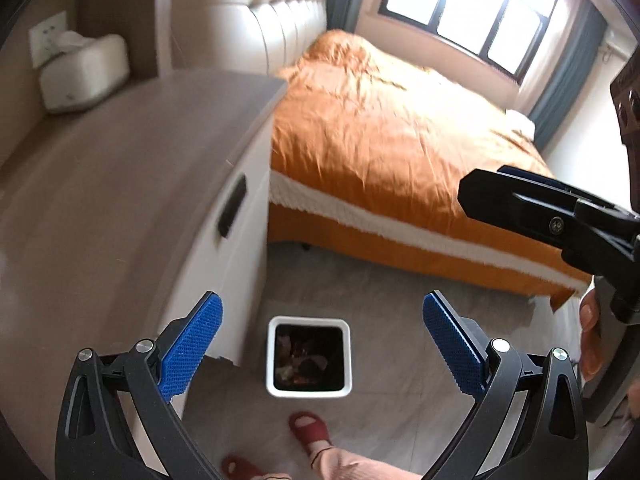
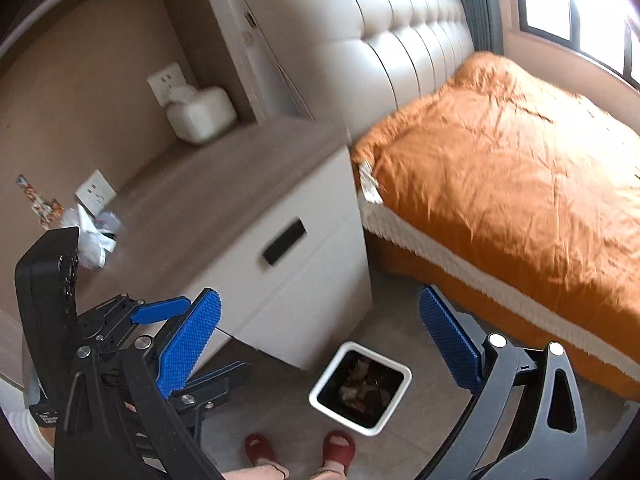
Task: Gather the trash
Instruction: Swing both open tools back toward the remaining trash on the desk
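A white square bin [image 1: 309, 360] with a dark liner stands on the floor and holds several scraps; it also shows in the right wrist view [image 2: 360, 389]. My left gripper [image 1: 320, 344] is open and empty, high above the bin. My right gripper [image 2: 320, 340] is open and empty, above the floor beside the nightstand; its shape shows at the right of the left wrist view [image 1: 540, 208]. Crumpled white wrappers [image 2: 94, 236] lie on the nightstand top [image 2: 224, 184] at the left, with a colourful packet [image 2: 40, 200] behind them. The left gripper shows at lower left of the right wrist view [image 2: 180, 340].
A white tissue box [image 2: 200, 116] stands at the back of the nightstand under a wall socket. The bed with an orange cover [image 2: 520, 184] is to the right. My feet in red slippers [image 2: 300, 452] stand in front of the bin.
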`<action>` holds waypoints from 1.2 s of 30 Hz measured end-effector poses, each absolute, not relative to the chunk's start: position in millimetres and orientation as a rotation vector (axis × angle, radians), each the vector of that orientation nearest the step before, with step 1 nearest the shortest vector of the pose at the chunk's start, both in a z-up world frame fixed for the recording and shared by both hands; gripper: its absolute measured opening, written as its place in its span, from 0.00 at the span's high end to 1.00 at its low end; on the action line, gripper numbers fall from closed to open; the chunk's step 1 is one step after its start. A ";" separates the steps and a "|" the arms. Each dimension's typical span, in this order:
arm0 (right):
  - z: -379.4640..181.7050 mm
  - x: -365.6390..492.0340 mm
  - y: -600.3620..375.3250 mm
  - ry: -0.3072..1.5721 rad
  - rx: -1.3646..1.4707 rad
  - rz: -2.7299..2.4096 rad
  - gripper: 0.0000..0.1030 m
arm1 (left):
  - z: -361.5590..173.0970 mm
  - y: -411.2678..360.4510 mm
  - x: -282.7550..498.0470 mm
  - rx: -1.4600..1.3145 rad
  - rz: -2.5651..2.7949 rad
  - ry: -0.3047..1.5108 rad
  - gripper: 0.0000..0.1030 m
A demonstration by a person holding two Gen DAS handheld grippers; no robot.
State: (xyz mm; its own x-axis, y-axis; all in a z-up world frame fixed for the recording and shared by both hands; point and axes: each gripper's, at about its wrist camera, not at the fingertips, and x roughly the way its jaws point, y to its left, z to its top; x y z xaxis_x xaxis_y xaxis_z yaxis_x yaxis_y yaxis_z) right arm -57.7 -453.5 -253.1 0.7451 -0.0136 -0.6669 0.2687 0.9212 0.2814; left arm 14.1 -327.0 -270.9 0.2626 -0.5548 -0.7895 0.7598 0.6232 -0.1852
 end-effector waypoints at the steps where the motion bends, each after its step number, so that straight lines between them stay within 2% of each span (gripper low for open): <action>1: -246.9 -57.1 -450.2 0.704 0.371 -0.153 0.04 | -263.2 -321.4 14.5 0.245 -0.890 0.936 0.05; 11: -193.9 -33.8 -396.6 0.602 0.276 -0.025 0.04 | -208.5 -247.7 29.7 0.168 -0.741 0.837 0.05; 22: -163.0 7.7 -316.8 0.564 0.212 0.163 0.04 | -171.1 -141.8 50.1 0.080 -0.523 0.764 0.05; 36: -173.3 70.9 -220.8 0.611 0.104 0.308 0.04 | -158.9 -22.5 96.5 0.122 -0.404 0.678 0.05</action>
